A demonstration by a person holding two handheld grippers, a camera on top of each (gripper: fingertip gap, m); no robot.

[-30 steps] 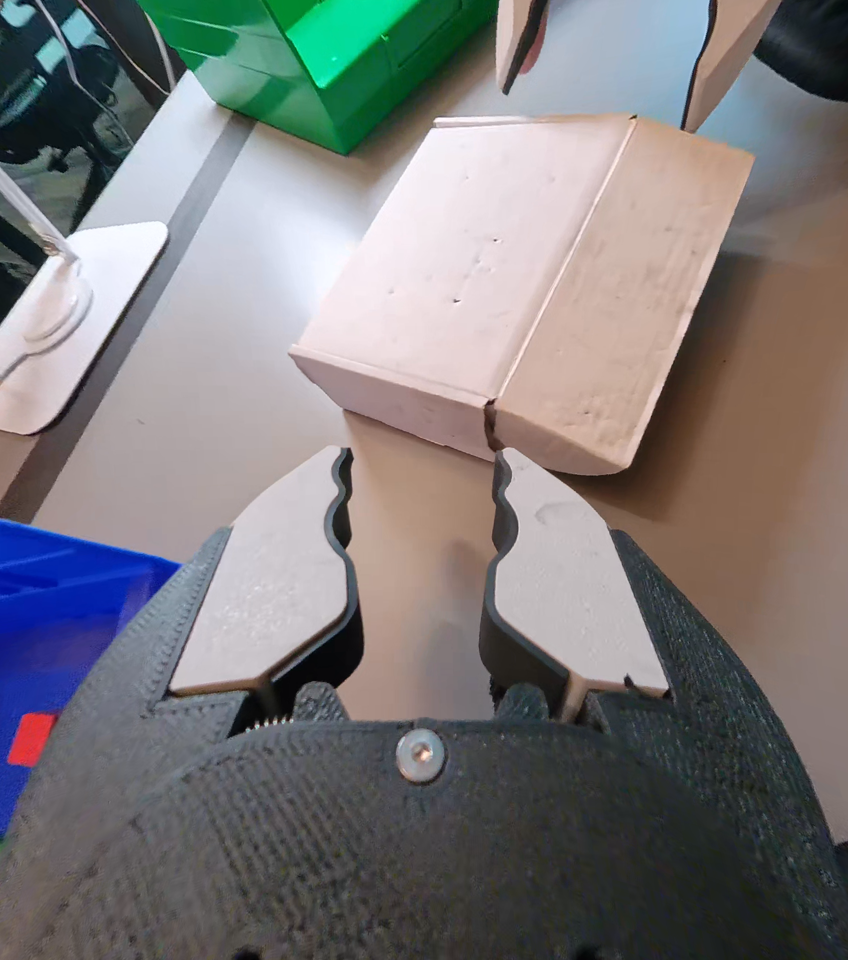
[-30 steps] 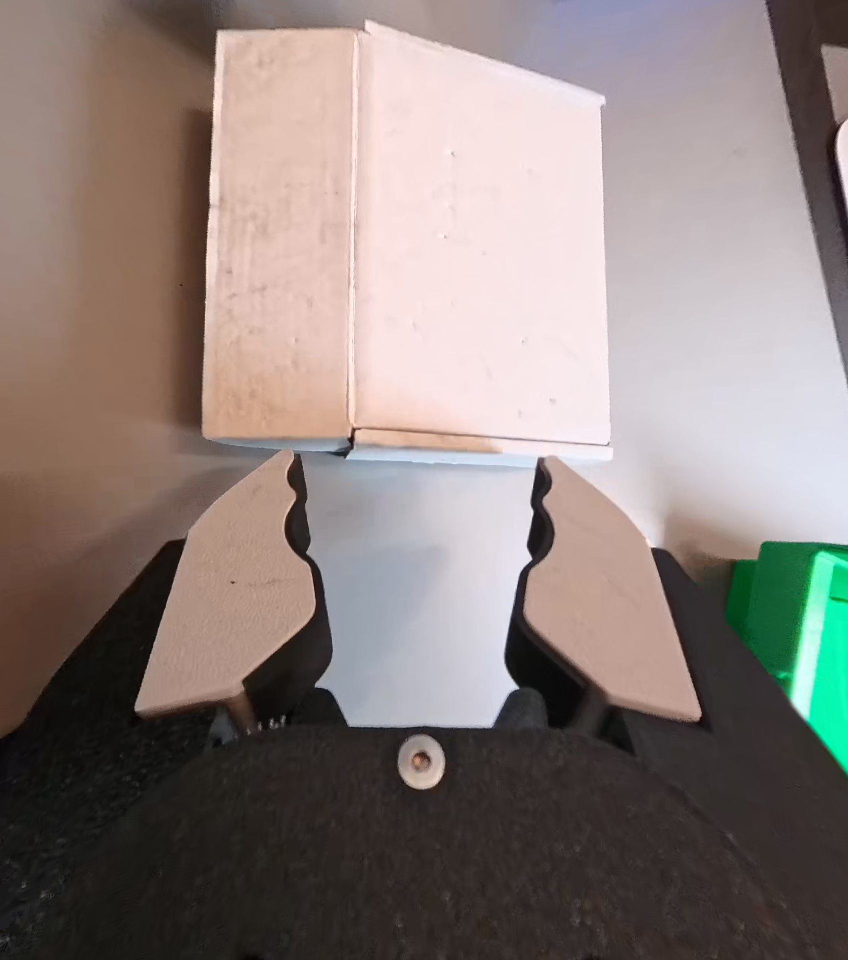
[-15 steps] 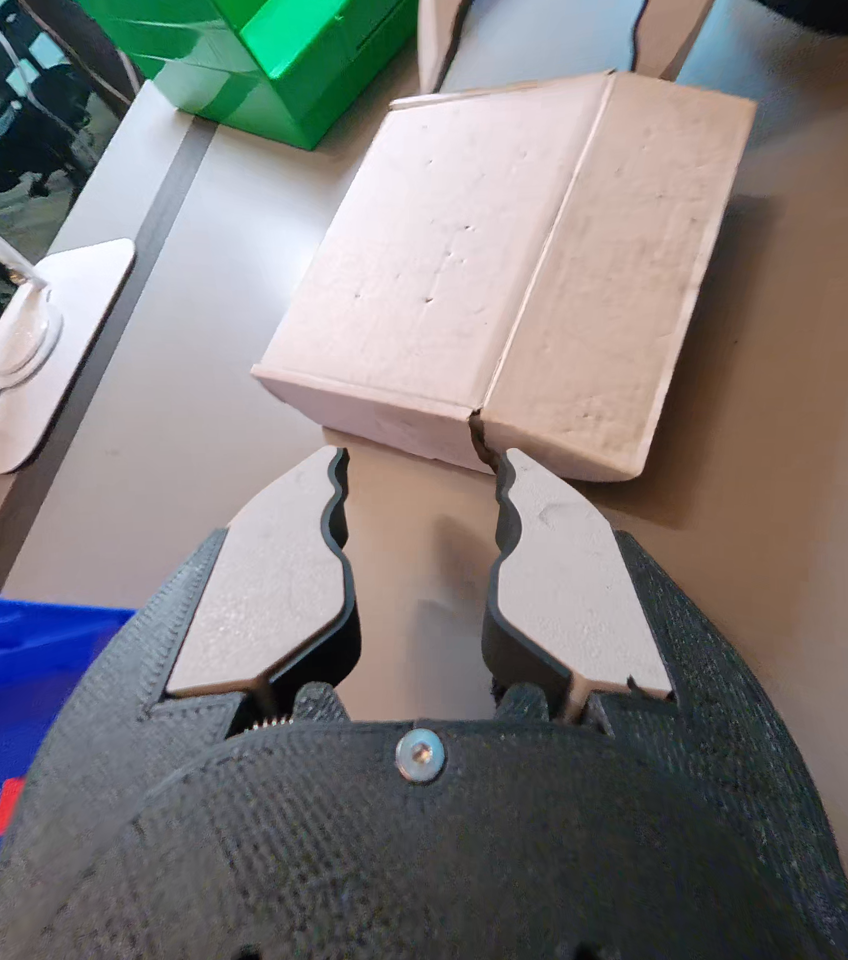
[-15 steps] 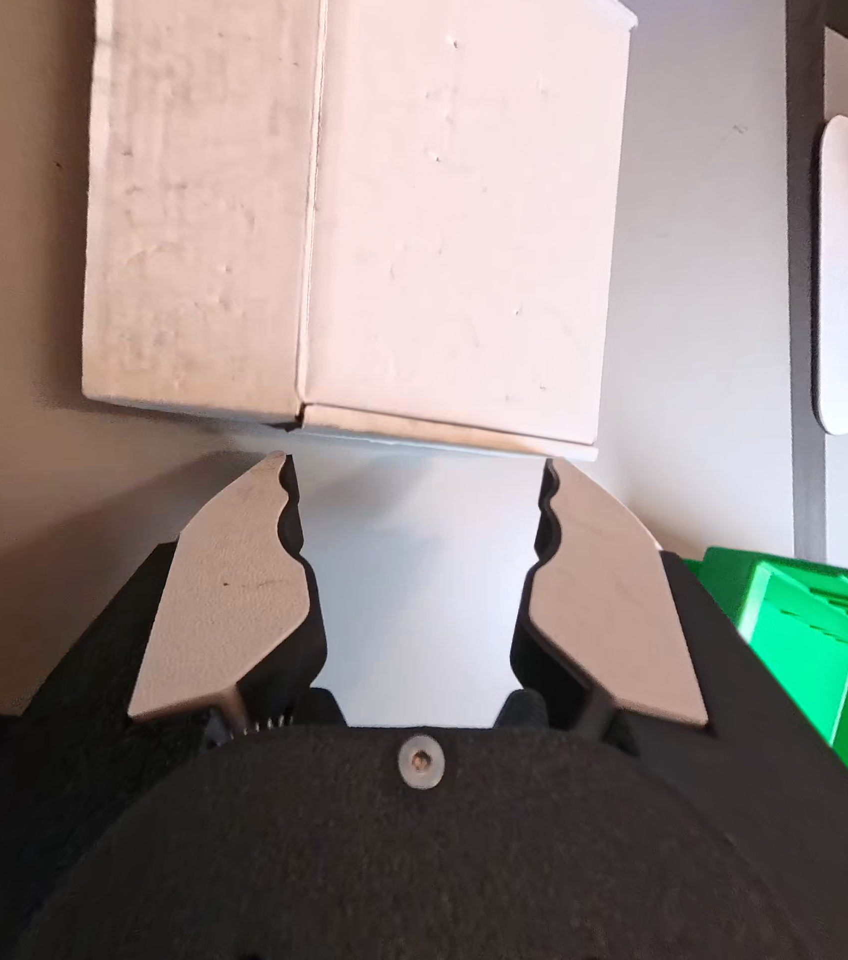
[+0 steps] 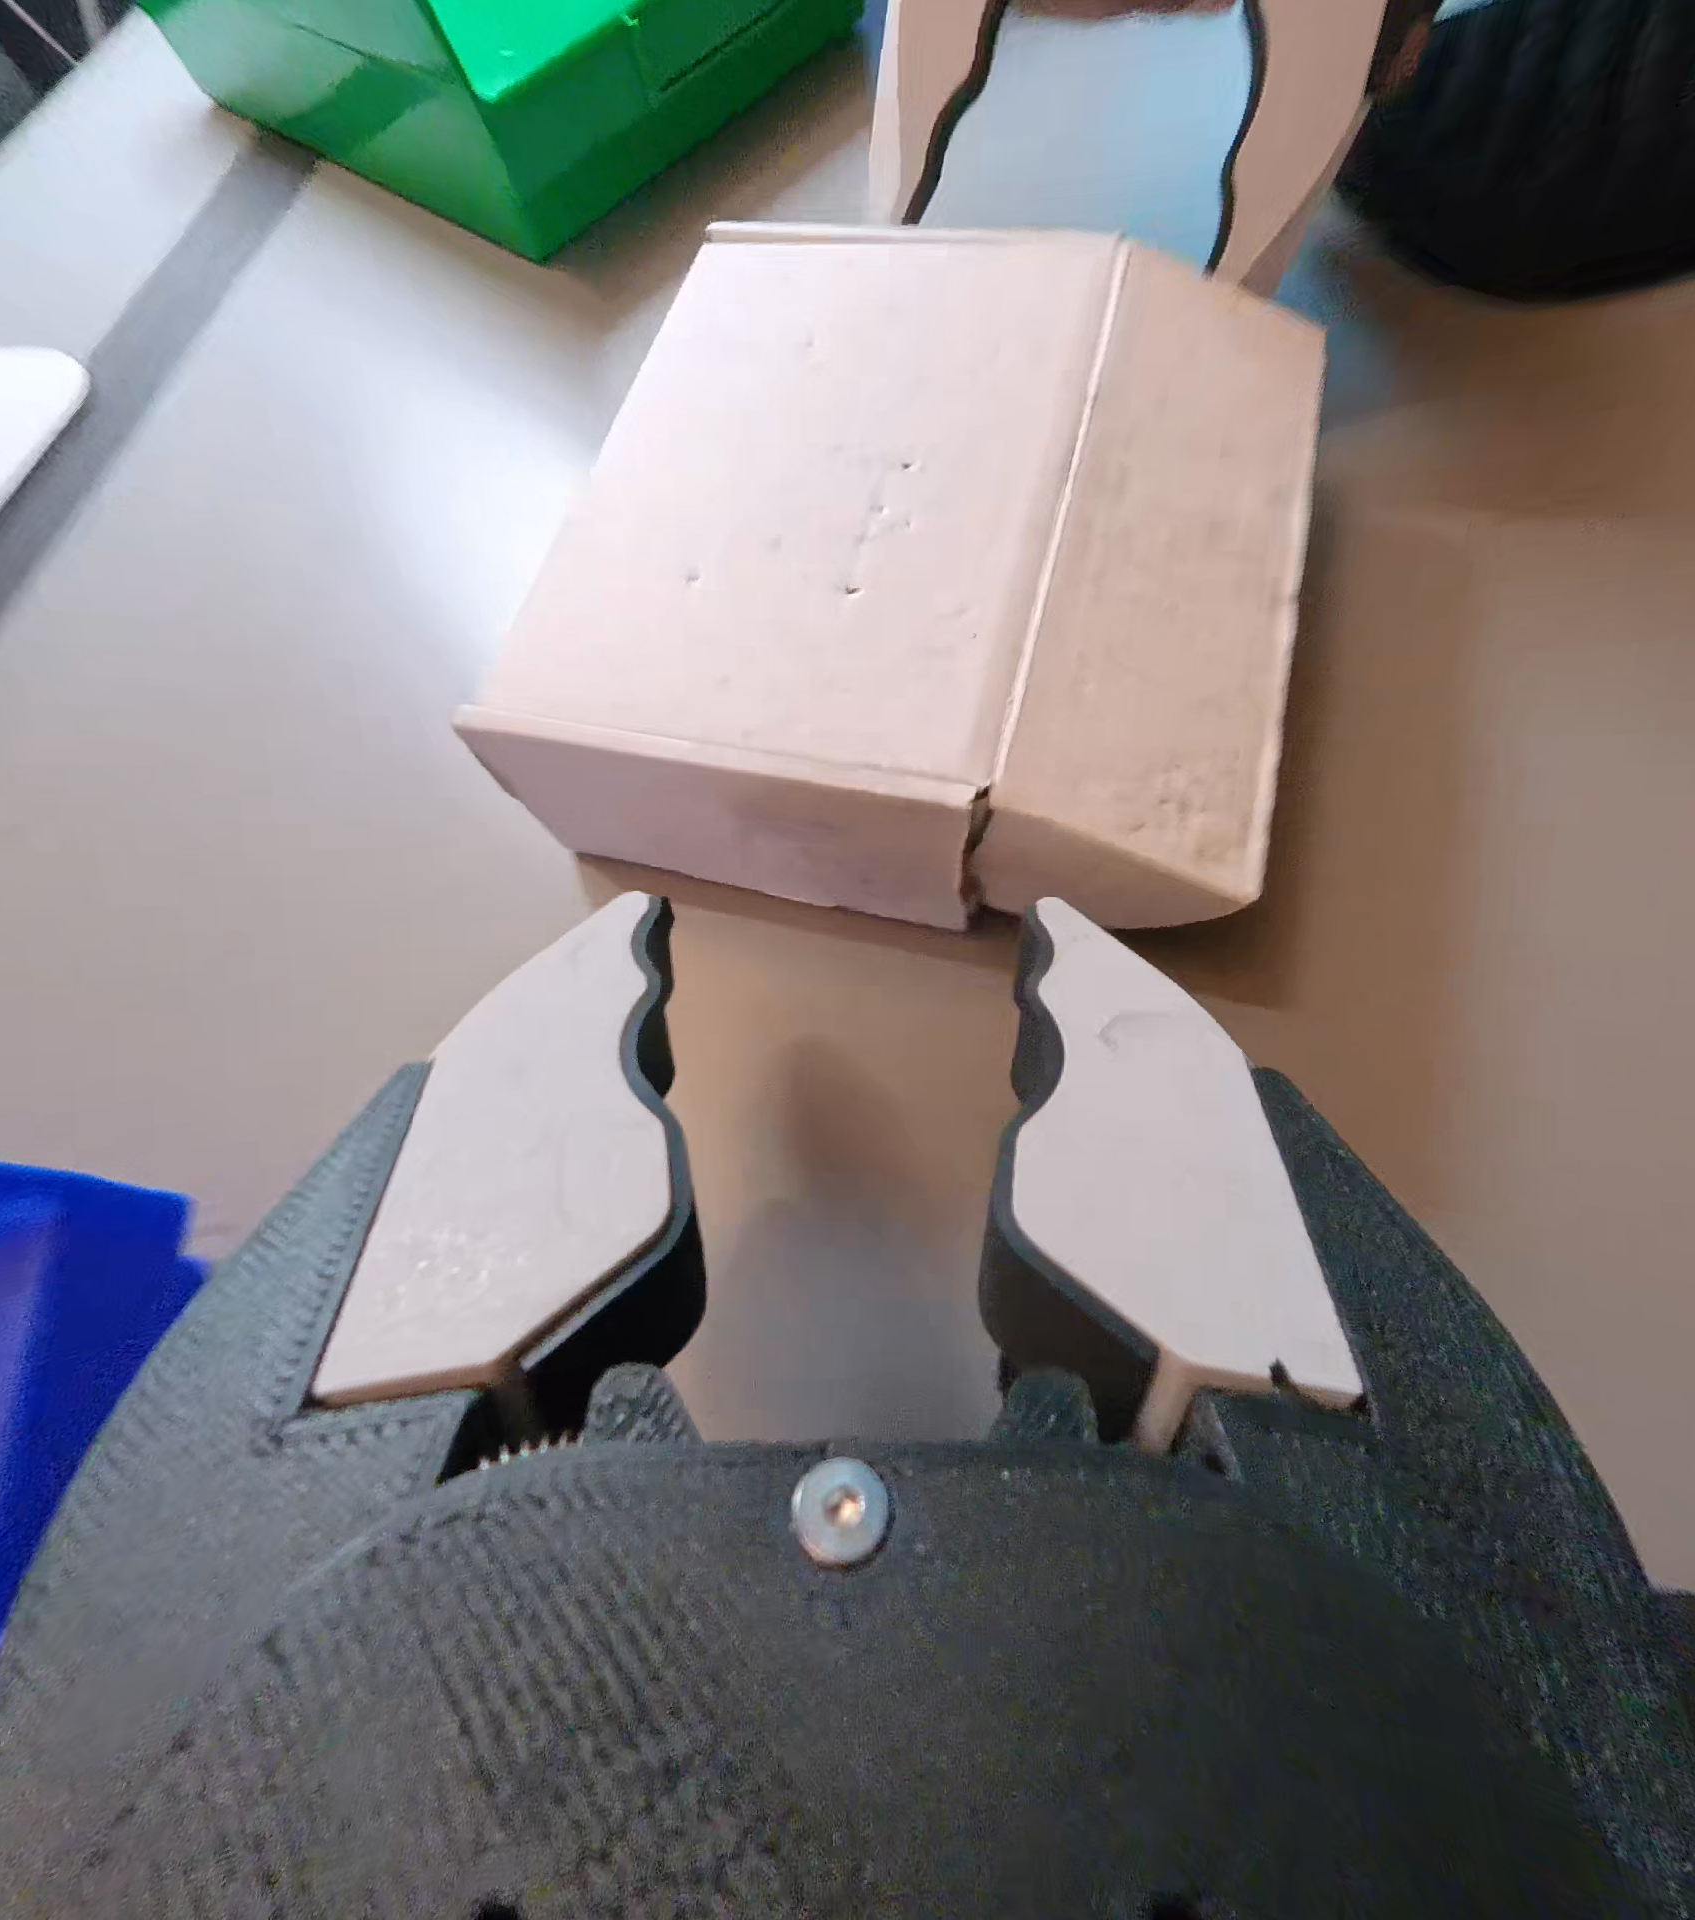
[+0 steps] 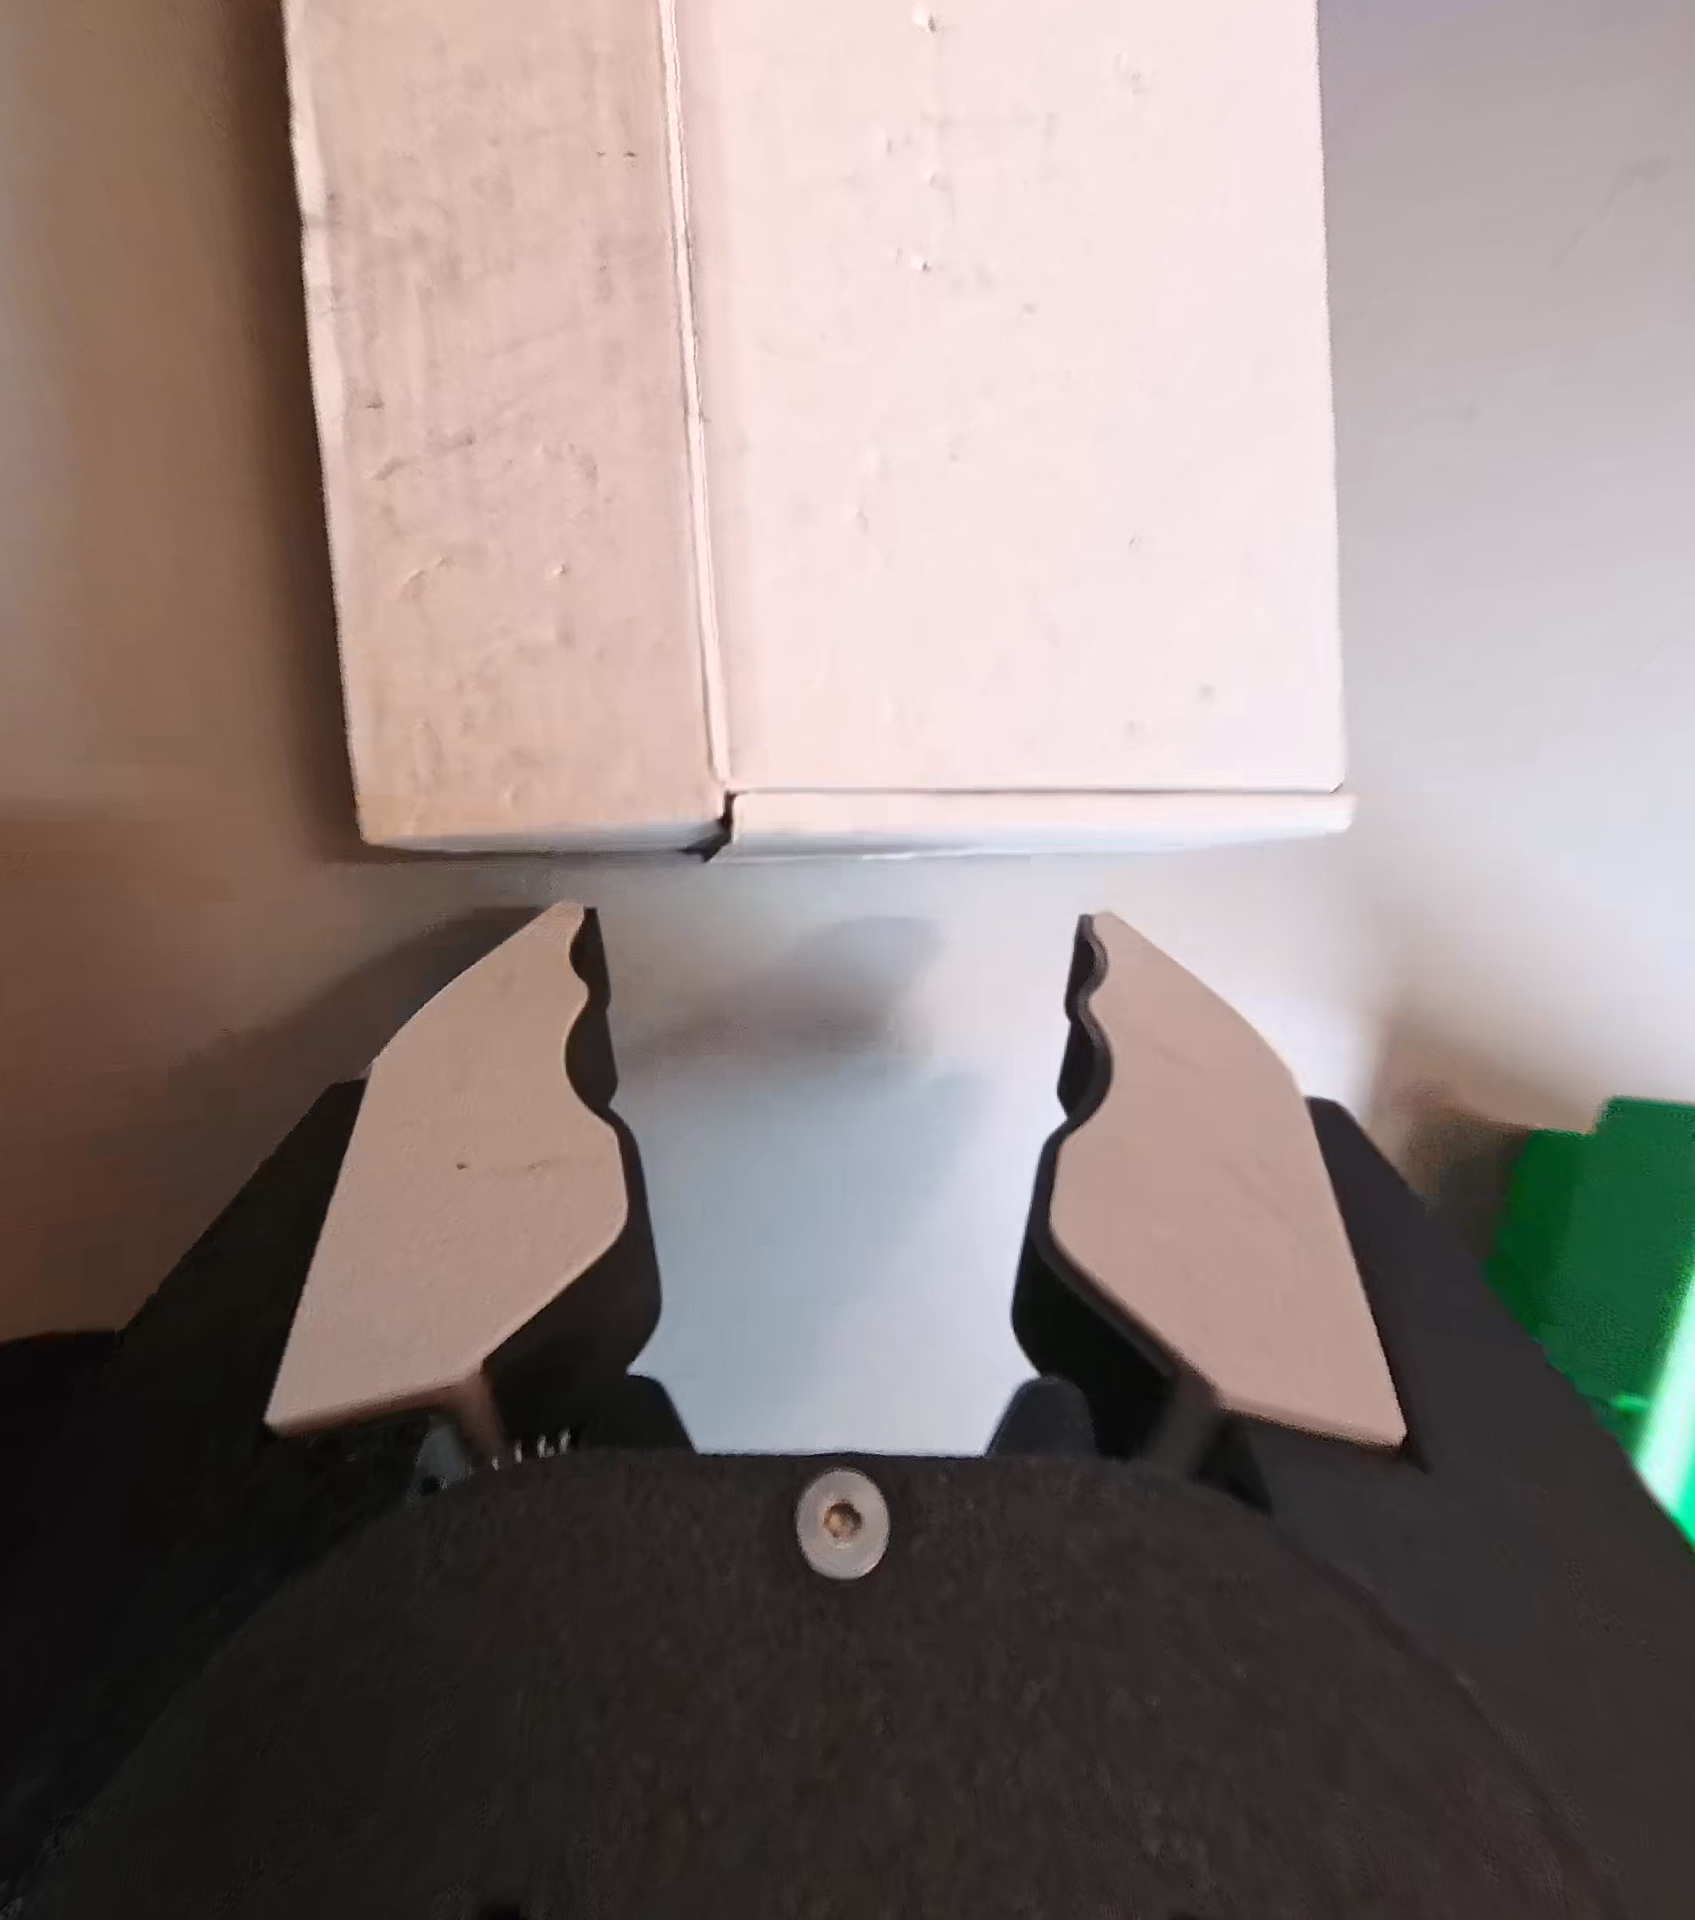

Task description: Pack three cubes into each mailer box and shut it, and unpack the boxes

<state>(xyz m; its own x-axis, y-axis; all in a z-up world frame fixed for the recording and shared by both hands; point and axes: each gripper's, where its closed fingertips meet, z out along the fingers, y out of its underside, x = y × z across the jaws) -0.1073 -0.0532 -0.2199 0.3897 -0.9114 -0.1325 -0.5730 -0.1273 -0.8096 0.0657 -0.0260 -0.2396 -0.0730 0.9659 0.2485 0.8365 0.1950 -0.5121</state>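
While box stands closed: packing judged done, unpacking left.
Mailer box point(image 5: 884, 540): shut, on table point(image 5: 251, 727).
Left gripper point(image 5: 843, 914): wide, empty.
Right gripper point(image 6: 838, 930): wide, empty.

closed white cardboard mailer box point(image 5: 853, 582), lying flat on the grey tabletop, lid down with its front flap sloping outward, surface lightly dented.
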